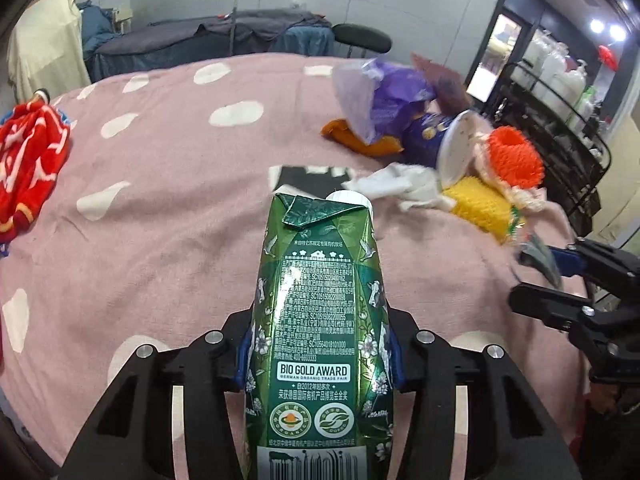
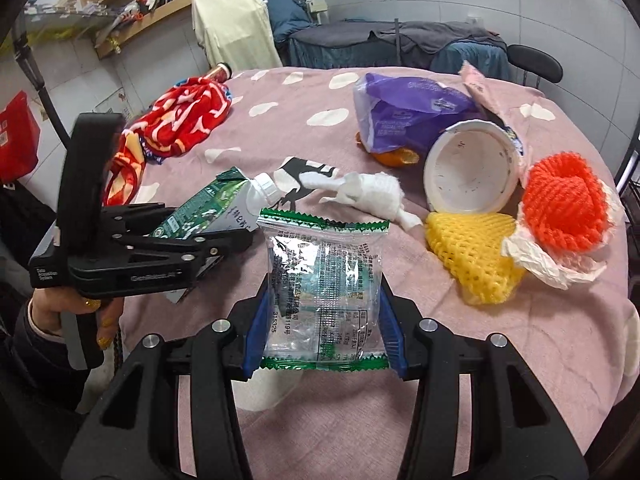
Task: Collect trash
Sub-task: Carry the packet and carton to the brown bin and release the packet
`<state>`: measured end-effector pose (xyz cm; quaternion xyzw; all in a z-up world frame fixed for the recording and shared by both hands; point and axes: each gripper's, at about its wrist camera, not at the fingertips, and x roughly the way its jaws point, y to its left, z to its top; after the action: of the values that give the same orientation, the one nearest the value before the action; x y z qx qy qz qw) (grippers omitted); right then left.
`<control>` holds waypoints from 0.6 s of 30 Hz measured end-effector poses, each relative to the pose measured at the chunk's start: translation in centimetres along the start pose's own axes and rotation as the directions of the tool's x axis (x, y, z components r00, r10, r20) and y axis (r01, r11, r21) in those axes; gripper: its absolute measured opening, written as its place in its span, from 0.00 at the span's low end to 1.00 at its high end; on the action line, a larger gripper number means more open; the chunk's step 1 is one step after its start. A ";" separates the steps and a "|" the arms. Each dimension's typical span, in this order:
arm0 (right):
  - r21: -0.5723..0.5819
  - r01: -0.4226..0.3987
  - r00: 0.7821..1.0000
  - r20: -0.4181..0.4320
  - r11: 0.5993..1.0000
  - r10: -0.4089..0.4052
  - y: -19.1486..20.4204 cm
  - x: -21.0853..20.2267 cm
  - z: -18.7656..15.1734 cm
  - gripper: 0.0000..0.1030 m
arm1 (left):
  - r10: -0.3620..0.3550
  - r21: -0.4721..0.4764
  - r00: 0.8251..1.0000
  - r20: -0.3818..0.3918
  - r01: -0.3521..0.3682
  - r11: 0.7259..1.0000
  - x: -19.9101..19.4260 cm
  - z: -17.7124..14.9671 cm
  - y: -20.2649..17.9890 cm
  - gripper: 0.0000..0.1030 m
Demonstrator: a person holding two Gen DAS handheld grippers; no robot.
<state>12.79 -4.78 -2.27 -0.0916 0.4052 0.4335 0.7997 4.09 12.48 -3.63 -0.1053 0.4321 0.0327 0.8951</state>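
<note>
My left gripper (image 1: 318, 354) is shut on a green milk carton (image 1: 320, 320) with a white cap, held above the pink spotted tablecloth (image 1: 160, 184). The carton (image 2: 208, 208) and left gripper (image 2: 200, 240) also show in the right wrist view. My right gripper (image 2: 324, 332) is shut on a clear plastic wrapper with green edges (image 2: 324, 292). In the left wrist view the right gripper (image 1: 536, 276) sits at the right edge, the wrapper (image 1: 540, 262) blurred in it. Other trash lies ahead: crumpled white tissue (image 2: 372, 196), a white paper cup (image 2: 468, 172) on its side, a purple bag (image 2: 404, 116), yellow foam net (image 2: 472, 256), orange foam net (image 2: 564, 208).
A red patterned cloth (image 2: 180, 120) lies at the table's left. An orange peel (image 2: 396, 158) sits under the purple bag. A black wire rack with bottles (image 1: 560, 120) stands to the right of the table. A chair (image 2: 532, 62) and covered furniture stand behind.
</note>
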 end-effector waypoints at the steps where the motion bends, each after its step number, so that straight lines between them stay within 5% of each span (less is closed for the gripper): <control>1: 0.011 0.005 1.000 0.011 1.000 -0.005 -0.3 -0.4 -0.1 0.47 | -0.009 0.017 1.000 0.014 0.009 1.000 -0.4 0.1 -0.5 0.47; 12: 0.207 0.140 0.978 0.125 0.968 -0.169 -6.6 -5.9 -2.6 0.47 | -0.207 0.198 0.973 0.098 0.185 0.963 -0.7 2.0 -9.1 0.48; 18: 0.379 0.266 0.933 0.131 0.886 -0.336 -12.8 -9.9 -5.4 0.47 | -0.312 0.311 0.947 0.075 0.276 0.910 0.5 2.8 -14.6 0.48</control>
<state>16.60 -21.34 -1.19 0.0344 0.3781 0.2301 0.8960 8.75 -1.18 0.02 -0.0317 0.3554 -0.1614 0.9201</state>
